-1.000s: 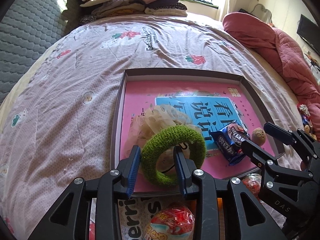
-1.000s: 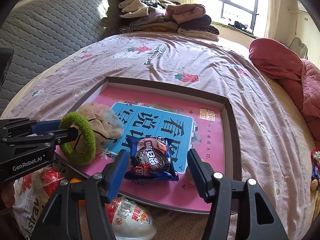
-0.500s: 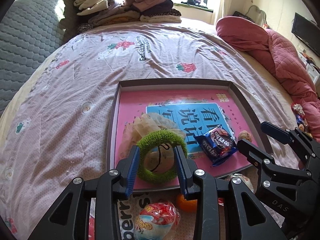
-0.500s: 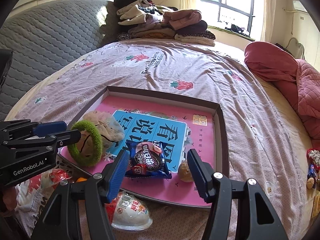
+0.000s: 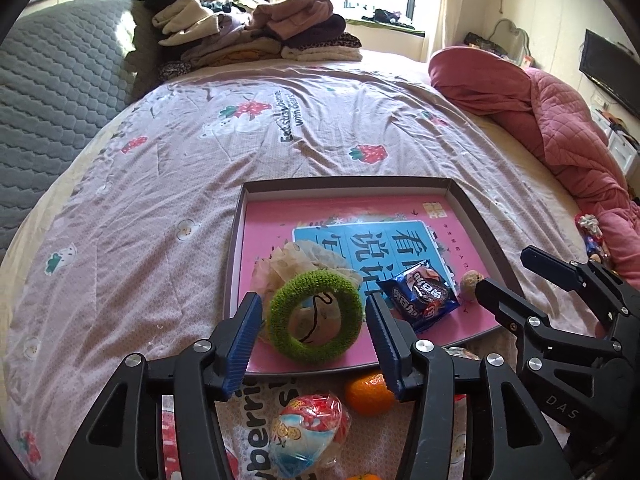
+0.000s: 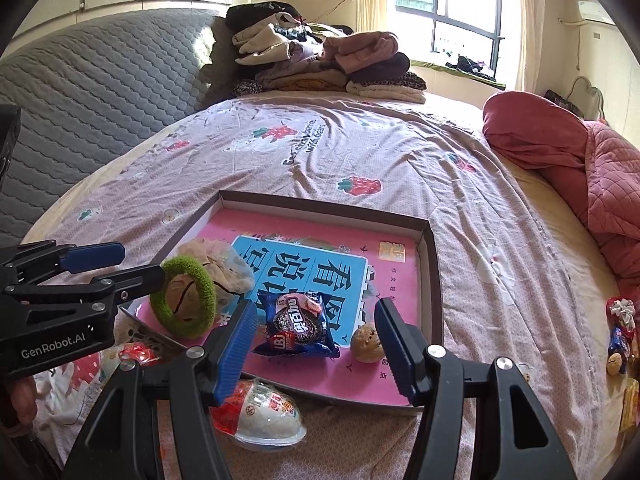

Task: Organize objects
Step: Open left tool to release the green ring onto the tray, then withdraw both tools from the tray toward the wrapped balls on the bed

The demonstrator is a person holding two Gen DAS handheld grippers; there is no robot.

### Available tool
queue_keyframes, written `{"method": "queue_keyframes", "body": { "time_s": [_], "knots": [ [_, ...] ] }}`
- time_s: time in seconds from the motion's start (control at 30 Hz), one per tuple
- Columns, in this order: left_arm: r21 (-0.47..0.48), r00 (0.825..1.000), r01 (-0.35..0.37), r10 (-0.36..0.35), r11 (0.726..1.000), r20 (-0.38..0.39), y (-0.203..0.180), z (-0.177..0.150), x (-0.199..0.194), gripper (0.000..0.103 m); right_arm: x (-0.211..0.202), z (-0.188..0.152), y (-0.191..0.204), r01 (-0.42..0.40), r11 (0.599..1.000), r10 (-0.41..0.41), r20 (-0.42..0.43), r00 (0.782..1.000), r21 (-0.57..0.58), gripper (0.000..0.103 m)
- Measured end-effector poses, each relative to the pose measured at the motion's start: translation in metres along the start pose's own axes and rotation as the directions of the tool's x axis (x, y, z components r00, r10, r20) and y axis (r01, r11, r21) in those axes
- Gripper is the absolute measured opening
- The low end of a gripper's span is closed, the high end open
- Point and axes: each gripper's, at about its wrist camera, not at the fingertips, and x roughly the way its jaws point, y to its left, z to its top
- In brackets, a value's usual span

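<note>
A shallow box lid with a pink inside lies on the bed. In it are a green fuzzy hair ring, a beige scrunchie, a blue cookie packet and a walnut. My left gripper is open, its fingers either side of the green ring, which rests in the lid. My right gripper is open and empty, just in front of the cookie packet.
In front of the lid lie a wrapped egg-shaped toy, an orange and a printed bag. A red quilt lies at the right, folded clothes at the back. Small items lie at the right edge.
My left gripper let go of the green ring and opened wider. Both grippers drew back toward the near side, so the lid looks farther away.
</note>
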Motion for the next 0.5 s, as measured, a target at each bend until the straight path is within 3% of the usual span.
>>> {"method": "queue_keyframes", "body": {
  "time_s": [0.5],
  "knots": [
    [-0.008, 0.999, -0.002, 0.002, 1.0, 0.044, 0.005, -0.009, -0.037, 0.056, -0.034, 0.002, 0.011, 0.005, 1.0, -0.005, 0.043, 0.999, -0.011, 0.064]
  ]
}}
